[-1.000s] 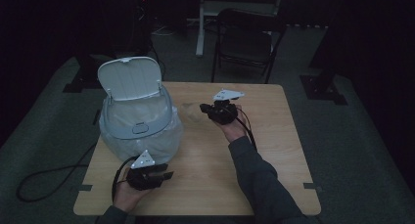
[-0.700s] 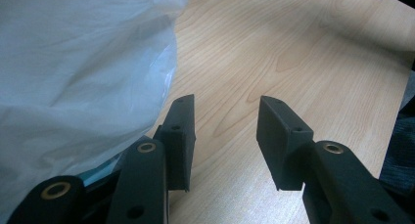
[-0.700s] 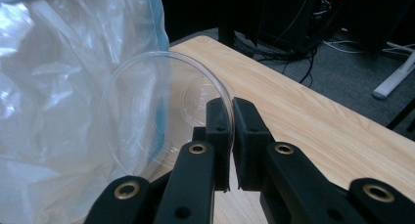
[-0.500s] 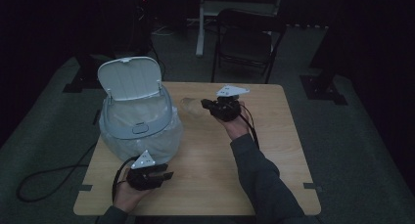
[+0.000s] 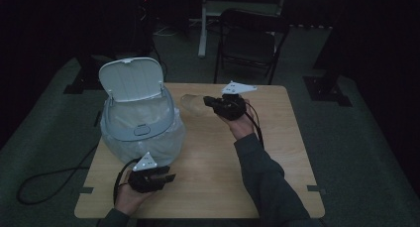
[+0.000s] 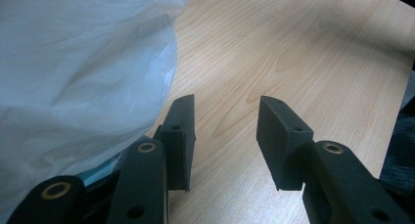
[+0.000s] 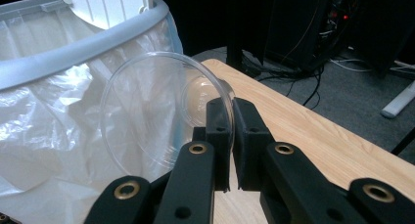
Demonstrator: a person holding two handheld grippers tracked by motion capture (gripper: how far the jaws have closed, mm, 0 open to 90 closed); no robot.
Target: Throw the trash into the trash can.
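Note:
A clear plastic cup [image 7: 147,121] lies on its side in the air, its rim pinched between the jaws of my right gripper [image 7: 231,131]. In the high view that gripper [image 5: 210,102] hovers over the back middle of the wooden table [image 5: 282,142], with the cup [image 5: 192,104] pointing left toward the bin [image 5: 141,130]. The bin is pale grey, lined with a white plastic bag [image 6: 73,62], and its lid [image 5: 131,79] stands up open. My left gripper [image 5: 168,176] rests near the table's front, beside the bin's base. Its jaws [image 6: 226,136] are open with nothing between them.
A dark folding chair [image 5: 250,38] stands behind the table's far edge. A black cable [image 5: 44,182] loops on the floor at the left. Bare wood stretches between the two grippers and to the right of the right forearm [image 5: 262,177].
My right gripper has risen a little with the cup still in it. The left gripper has stayed where it was.

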